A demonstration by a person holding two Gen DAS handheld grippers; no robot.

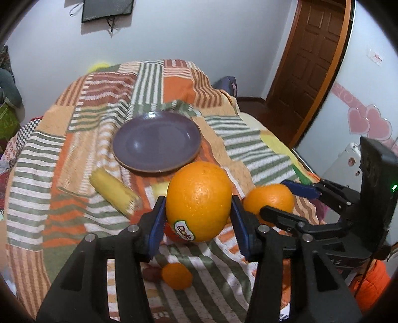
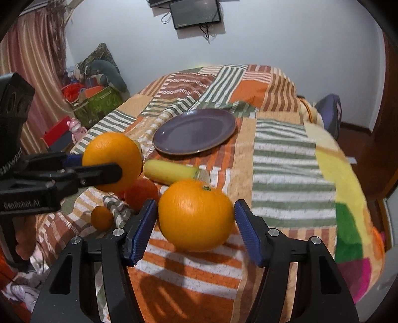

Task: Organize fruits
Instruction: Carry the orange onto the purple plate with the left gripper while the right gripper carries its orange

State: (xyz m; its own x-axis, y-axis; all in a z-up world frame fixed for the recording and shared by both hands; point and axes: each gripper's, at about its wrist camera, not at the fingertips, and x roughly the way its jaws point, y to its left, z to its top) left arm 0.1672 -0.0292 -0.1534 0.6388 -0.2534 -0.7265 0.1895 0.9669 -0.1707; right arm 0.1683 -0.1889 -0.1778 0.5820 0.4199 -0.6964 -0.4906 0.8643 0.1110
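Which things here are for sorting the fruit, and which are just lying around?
For the job: stickered orange, second orange, small orange, red fruit, banana, purple plate.

Lying about: green box, pink toy, wall screen.

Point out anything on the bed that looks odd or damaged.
The banana beside the purple plate looks cut short: one end is blunt and ragged, though blur hides detail. The plate lies on rumpled blanket, so it may tilt. The oranges look intact.
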